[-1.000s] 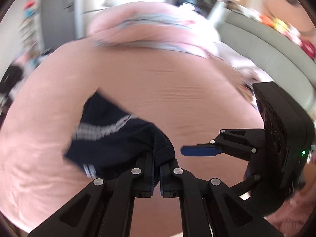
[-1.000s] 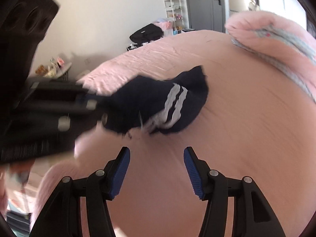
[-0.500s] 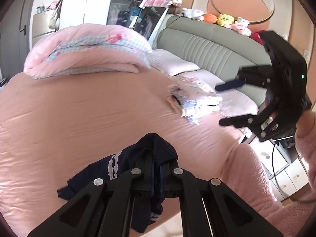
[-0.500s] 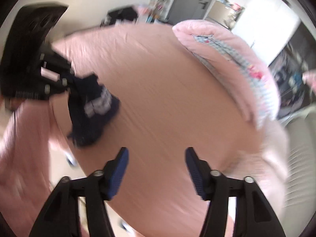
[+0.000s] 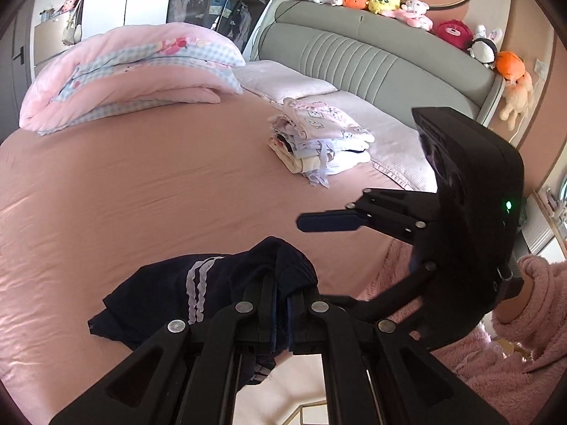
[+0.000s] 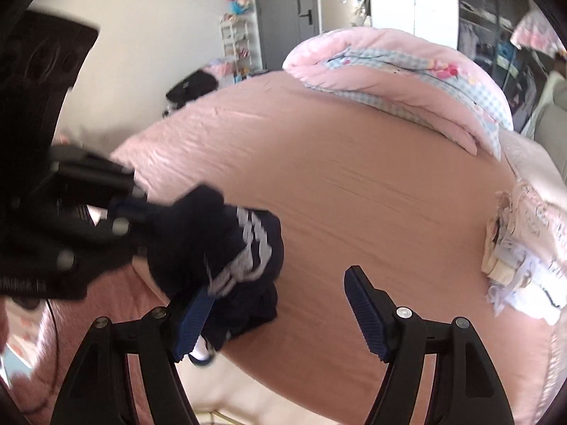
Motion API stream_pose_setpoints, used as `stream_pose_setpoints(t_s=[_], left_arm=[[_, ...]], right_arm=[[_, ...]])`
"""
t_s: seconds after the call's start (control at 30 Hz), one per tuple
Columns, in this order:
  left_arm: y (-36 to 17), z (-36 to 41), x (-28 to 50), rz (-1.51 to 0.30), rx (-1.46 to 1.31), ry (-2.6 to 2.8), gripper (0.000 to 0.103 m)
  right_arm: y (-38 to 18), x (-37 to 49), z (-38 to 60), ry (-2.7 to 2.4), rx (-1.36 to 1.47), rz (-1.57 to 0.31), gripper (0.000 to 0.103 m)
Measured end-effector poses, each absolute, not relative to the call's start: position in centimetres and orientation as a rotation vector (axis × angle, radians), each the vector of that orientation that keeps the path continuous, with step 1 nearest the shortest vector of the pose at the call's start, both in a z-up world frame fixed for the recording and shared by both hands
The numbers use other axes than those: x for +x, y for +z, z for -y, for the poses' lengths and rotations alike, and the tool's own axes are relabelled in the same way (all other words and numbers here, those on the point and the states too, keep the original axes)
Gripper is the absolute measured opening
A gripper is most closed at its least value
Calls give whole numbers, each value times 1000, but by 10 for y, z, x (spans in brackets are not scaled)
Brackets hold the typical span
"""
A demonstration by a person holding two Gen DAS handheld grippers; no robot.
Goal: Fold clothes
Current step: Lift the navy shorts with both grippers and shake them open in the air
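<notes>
Pink bed point(image 5: 141, 194); left tool point(image 5: 281, 313) pinches navy garment point(image 5: 170, 294).

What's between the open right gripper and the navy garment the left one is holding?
Nothing visible. The right gripper is open and empty, its left finger close beside the navy garment. The left gripper is shut on the garment's near edge, over bare pink sheet.

left gripper point(image 5: 281, 310): jaws clamped tight, angled down | right gripper point(image 6: 280, 313): jaws spread wide, just been opening, nothing pressed between pads, angled down, sits right of the left one | right hand point(image 5: 514, 304): pink fluffy sleeve behind the gripper body
</notes>
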State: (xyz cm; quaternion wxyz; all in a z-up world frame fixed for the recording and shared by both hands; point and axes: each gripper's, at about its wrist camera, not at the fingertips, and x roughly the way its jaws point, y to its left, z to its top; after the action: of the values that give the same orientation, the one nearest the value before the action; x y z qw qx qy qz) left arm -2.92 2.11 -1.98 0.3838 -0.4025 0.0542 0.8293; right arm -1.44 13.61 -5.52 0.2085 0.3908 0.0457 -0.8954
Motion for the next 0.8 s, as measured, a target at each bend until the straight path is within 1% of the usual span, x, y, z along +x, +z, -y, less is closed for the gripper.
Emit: stream_pose_setpoints(t_s=[0.03,0.07,0.1,0.13,0.2,0.23,0.37,0.47,0.5,0.53,0.63,0.67,0.73,0.8], left_arm=[[-18,-18,-27,-122,-1016,2123,2],[-17,-14,-27,-86,-1013,2120,2],[-16,-10,-27,-45,-1017,2114,2],[-14,-4,-27,-11,-1010,2131,2],[-13,6,-25,24,-1012,2150,5],[-12,10,-23,22,-1013,2176,6],[-13,12,-19,-15,-1000,2278,9],[-15,10,-23,57,-979,2369,13],[-18,7,-24,64,-982,2360,16],[-20,3,-24,65,-983,2353,16],[-24,-13,-16,-13,-976,2353,18],[-23,-19,-15,-53,-970,2381,20],[-22,-29,-11,-122,-959,2437,20],[-17,-29,-15,-128,-969,2542,21]], right_arm=[[-55,-15,-131,-2523,1078,-137,72],[-55,-9,-123,-2546,1070,-165,55],[-55,-6,-115,-2560,1059,-185,33],[-53,-5,-110,-2580,1040,-198,31],[-47,-7,-108,-2654,991,-228,16],[-43,-10,-108,-2695,966,-238,16],[-21,-10,-129,-2747,910,-137,16],[-2,2,-135,-2784,848,-174,16],[6,8,-138,-2804,824,-188,16],[15,14,-142,-2822,799,-194,16],[47,25,-160,-2847,725,-102,16],[56,28,-162,-2856,707,-97,16],[69,32,-165,-2877,691,-90,16],[76,36,-172,-2873,682,-41,16]])
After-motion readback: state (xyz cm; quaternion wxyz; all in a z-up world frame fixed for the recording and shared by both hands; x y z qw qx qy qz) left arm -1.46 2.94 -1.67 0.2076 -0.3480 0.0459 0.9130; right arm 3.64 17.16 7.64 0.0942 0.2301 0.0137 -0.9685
